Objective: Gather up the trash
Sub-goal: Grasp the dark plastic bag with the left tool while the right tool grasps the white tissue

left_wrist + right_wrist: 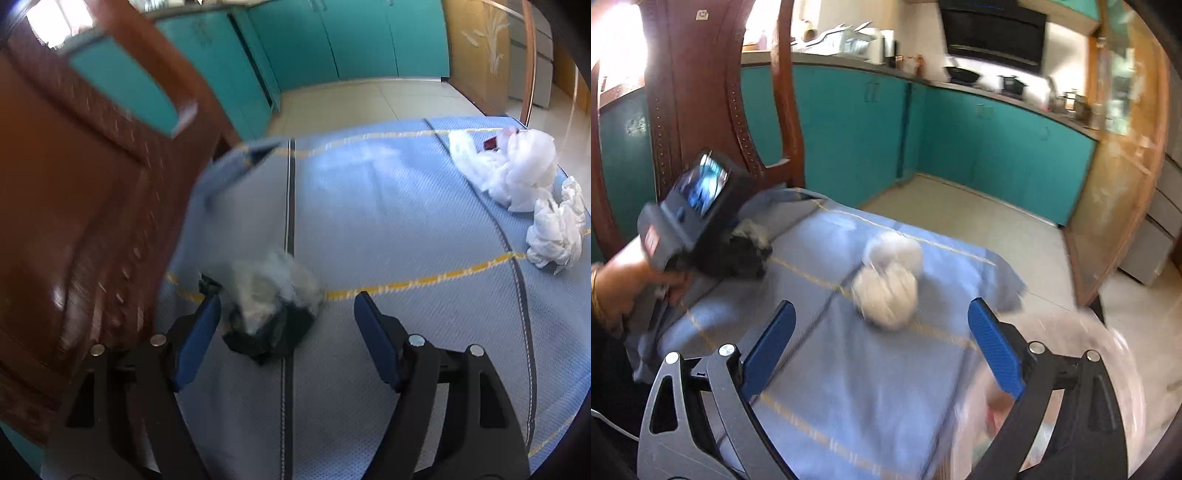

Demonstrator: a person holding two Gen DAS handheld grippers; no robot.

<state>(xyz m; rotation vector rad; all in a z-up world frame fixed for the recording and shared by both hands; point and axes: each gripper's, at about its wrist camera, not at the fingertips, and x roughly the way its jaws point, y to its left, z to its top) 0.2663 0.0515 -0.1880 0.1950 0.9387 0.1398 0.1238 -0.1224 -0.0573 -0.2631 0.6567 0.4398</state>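
Note:
A crumpled wad of black and clear plastic trash (271, 314) lies on the blue tablecloth (388, 221). My left gripper (286, 317) is open, its jaws either side of the wad, the left pad close to it. The left gripper also shows in the right wrist view (738, 251), over the same wad (750, 243). Crumpled white paper (554, 229) and a white plastic bag (517, 170) lie far right on the table. In the right wrist view two white crumpled balls (890, 280) lie ahead of my open, empty right gripper (882, 321). A clear plastic bag (1071, 387) hangs blurred at lower right.
A brown wooden chair back (74, 203) stands against the table's left edge and shows in the right wrist view (701, 92). Teal cabinets (997, 147) line the walls beyond a tiled floor (997, 229). A wooden door (1119, 166) is on the right.

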